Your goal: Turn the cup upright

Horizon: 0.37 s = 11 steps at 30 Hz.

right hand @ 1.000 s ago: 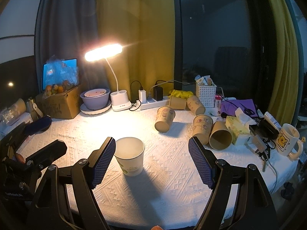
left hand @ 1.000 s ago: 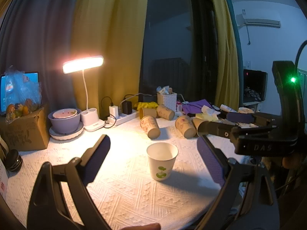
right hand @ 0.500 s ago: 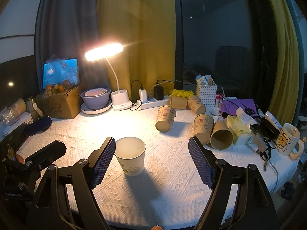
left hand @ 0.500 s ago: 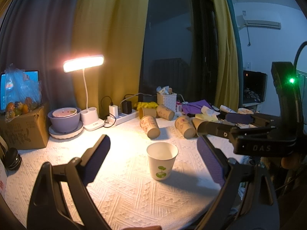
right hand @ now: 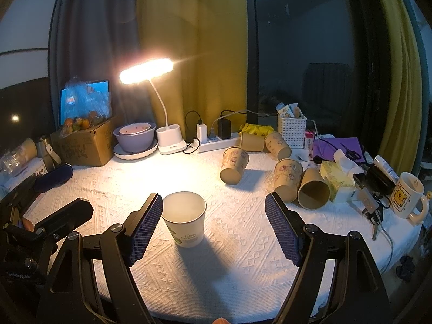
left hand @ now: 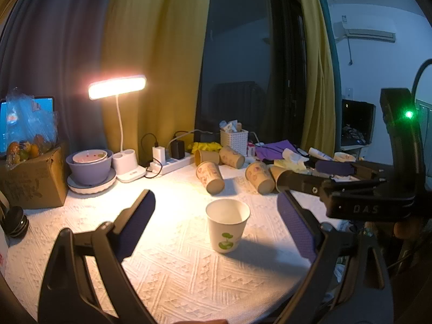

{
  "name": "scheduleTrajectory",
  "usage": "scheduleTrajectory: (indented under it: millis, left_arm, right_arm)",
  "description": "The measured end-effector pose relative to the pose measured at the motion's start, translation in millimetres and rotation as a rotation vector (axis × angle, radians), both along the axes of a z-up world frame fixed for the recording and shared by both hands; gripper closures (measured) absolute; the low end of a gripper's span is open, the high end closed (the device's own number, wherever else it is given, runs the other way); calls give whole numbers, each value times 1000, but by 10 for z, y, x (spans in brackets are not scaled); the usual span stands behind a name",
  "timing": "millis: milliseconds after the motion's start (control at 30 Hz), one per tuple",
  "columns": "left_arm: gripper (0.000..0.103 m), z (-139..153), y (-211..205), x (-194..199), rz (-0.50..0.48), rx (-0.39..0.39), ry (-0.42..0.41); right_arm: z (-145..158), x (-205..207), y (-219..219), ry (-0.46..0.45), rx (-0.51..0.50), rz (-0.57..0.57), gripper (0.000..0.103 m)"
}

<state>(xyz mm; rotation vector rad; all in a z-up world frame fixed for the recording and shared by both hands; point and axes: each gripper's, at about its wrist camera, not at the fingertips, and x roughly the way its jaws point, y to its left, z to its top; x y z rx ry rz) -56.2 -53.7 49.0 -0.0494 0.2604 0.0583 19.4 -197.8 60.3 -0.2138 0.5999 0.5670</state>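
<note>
A white paper cup [left hand: 227, 224] with a green logo stands upright, mouth up, on the white tablecloth [left hand: 189, 283]; it also shows in the right wrist view [right hand: 185, 218]. My left gripper [left hand: 216, 226] is open and empty, its fingers well apart on either side of the cup, held back from it. My right gripper [right hand: 213, 229] is open and empty, the cup just inside its left finger [right hand: 145, 226]. The right gripper also shows at the right of the left wrist view [left hand: 332, 175].
Several brown paper cups [right hand: 233, 164] lie on their sides behind. A lit desk lamp [right hand: 147, 70], power strip [right hand: 216, 141], purple bowl [right hand: 135, 136], cardboard box [right hand: 86, 141], white basket [right hand: 291, 129], tissue pack [right hand: 337, 181] and bear mug [right hand: 407, 198] ring the table.
Almost nothing has moved. Both grippers stay open and the cup stands where it was; the views drift only very slightly.
</note>
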Motion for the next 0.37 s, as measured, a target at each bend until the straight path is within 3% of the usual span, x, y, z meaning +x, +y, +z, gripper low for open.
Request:
scheduleTrajectory:
  millis: [367]
  left_arm:
    - [10, -35, -33, -28, -10, -14, -6]
  right_arm:
    - [-9, 10, 15, 2, -6, 5, 22]
